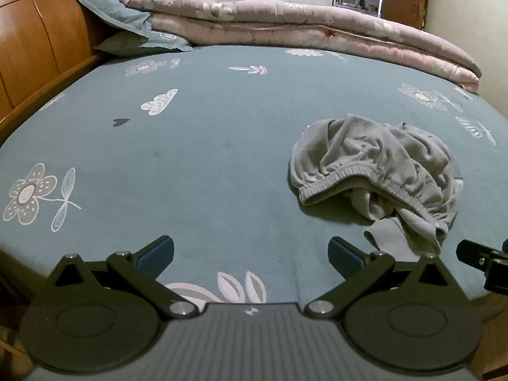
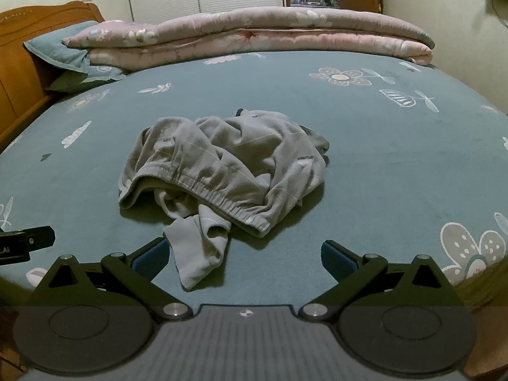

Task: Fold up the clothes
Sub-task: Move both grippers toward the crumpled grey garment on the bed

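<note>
left tool (image 1: 250, 254) spread wide, nothing held | right tool (image 2: 243, 255) spread wide, unladen, grey trousers (image 2: 222, 171) crumpled just beyond | bed (image 2: 381, 158) bare left and right

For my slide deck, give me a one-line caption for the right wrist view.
Open right gripper poised over a crumpled grey garment on a teal floral bedsheet.

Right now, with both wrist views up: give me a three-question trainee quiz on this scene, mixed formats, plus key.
1. True or false: the grey garment lies folded flat on the bed sheet.
2. Which tool has a strip of the garment between its open fingers? A) left tool B) right tool
3. Fill in: the folded pink quilt lies along the bed's ____ side.

Key: 1 false, it is crumpled; 2 B; 3 far.
</note>
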A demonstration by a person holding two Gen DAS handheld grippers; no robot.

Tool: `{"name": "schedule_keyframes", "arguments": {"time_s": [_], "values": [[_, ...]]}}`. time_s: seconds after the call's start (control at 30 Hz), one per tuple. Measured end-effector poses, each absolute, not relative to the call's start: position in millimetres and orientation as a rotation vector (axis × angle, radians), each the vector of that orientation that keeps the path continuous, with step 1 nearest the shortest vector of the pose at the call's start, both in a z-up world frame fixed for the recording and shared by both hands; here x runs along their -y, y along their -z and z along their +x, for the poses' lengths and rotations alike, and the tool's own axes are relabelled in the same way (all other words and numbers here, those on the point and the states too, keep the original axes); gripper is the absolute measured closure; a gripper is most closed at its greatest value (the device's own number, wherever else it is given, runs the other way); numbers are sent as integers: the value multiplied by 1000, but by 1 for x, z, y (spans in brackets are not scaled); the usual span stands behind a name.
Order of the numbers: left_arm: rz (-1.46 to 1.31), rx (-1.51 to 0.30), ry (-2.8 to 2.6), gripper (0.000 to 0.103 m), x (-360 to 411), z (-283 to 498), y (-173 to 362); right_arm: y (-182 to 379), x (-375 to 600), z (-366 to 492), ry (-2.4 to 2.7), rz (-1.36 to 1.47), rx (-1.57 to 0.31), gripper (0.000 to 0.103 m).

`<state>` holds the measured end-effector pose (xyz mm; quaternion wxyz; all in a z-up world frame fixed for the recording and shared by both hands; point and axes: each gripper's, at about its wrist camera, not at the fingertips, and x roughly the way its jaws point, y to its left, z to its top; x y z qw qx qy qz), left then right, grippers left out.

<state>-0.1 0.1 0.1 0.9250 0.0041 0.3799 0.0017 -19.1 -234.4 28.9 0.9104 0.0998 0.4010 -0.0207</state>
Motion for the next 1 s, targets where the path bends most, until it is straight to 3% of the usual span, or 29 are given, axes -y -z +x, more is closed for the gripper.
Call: {"name": "schedule_keyframes", "arguments": {"time_s": [1.0], "values": [[-3, -886, 57, 1, 2, 77, 23, -11, 254, 57, 45, 225, -919, 0]]}}
